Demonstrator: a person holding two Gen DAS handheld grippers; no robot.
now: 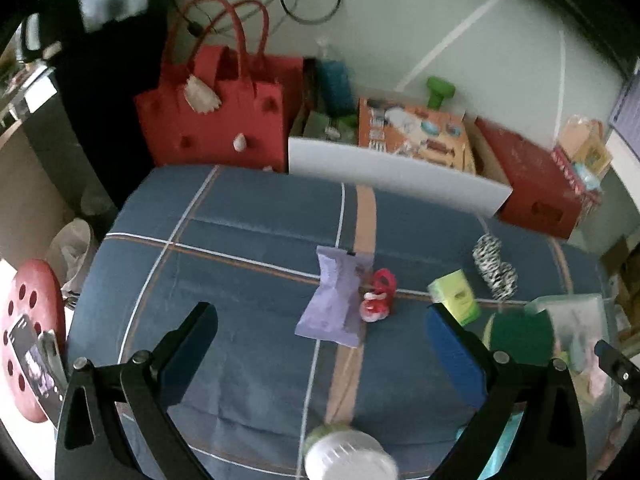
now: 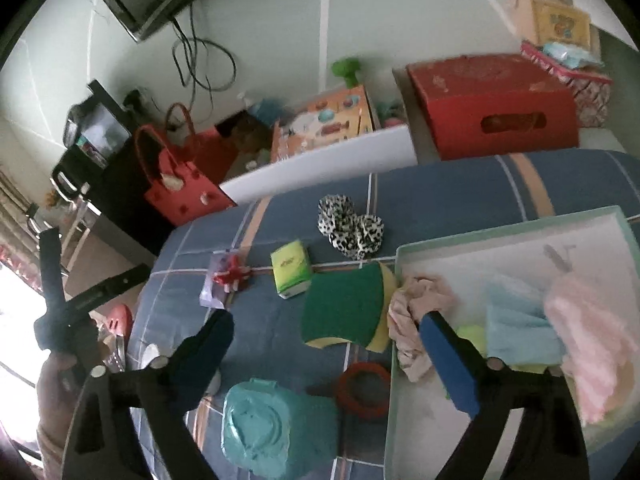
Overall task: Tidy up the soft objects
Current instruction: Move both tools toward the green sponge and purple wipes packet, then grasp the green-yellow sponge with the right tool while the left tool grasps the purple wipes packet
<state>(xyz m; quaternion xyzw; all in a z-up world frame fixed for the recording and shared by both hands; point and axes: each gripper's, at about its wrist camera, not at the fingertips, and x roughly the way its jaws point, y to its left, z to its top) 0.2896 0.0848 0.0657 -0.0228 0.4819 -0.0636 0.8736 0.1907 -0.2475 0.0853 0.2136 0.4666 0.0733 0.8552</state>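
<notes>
A blue plaid bed [image 1: 240, 264] [image 2: 440, 188] holds the objects. My left gripper [image 1: 320, 328] is open and empty above a purple packet [image 1: 336, 300] and a small red toy [image 1: 378, 294]. My right gripper [image 2: 326, 340] is open and empty over a green-and-yellow sponge [image 2: 344, 304]. Its right finger reaches over the rim of a pale green tray [image 2: 520, 232] holding a beige cloth [image 2: 412, 320], a light blue cloth [image 2: 516, 320] and a pink fluffy item [image 2: 592, 340]. A black-and-white spotted scrunchie [image 2: 348, 226] [image 1: 494, 268] and a green tissue pack [image 2: 290, 270] [image 1: 456, 296] lie on the bed.
A teal wipes container [image 2: 272, 424] and a red ring [image 2: 362, 390] lie near the right gripper. A white-lidded jar [image 1: 348, 456] sits below the left gripper. Behind the bed stand a red bag [image 1: 216, 120], a white bin [image 1: 392, 176] and a red box [image 2: 492, 104].
</notes>
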